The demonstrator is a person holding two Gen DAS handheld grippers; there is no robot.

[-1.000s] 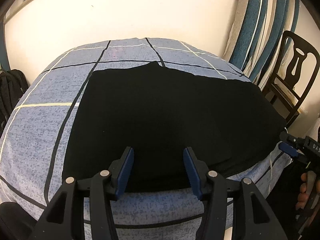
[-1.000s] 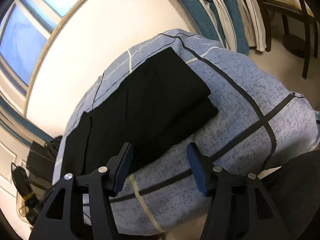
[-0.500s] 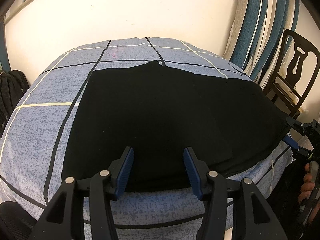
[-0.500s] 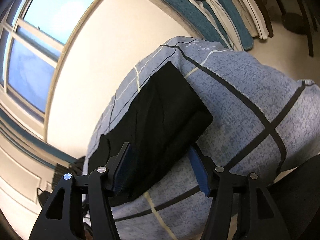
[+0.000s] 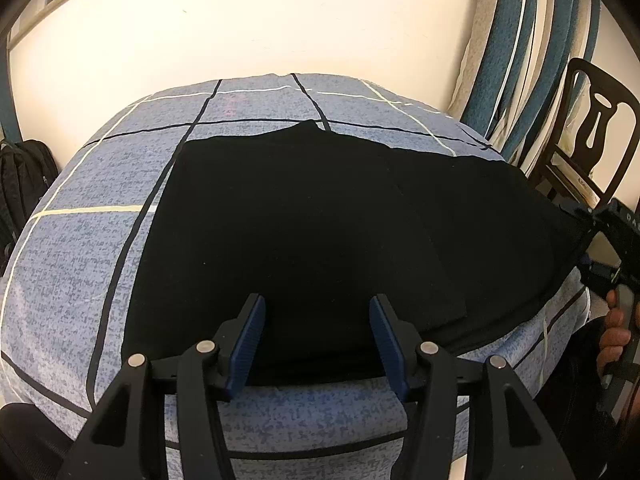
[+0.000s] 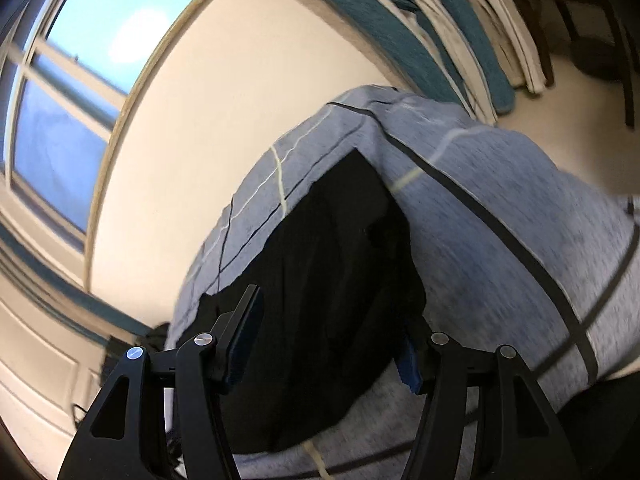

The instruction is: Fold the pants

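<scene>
Pants (image 5: 320, 232) lie flat along the bed's (image 5: 80, 240) near edge as the right gripper (image 6: 332, 340) swings in, jaws spread around their right end, ready to pinch, while the left gripper (image 5: 316, 340) still hovers, jaws spread and empty.

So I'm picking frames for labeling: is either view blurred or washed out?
Left wrist view: sharp, but the black pants show almost no fold detail. Right wrist view: motion-smeared across the bedspread and curtains; window bright.
</scene>
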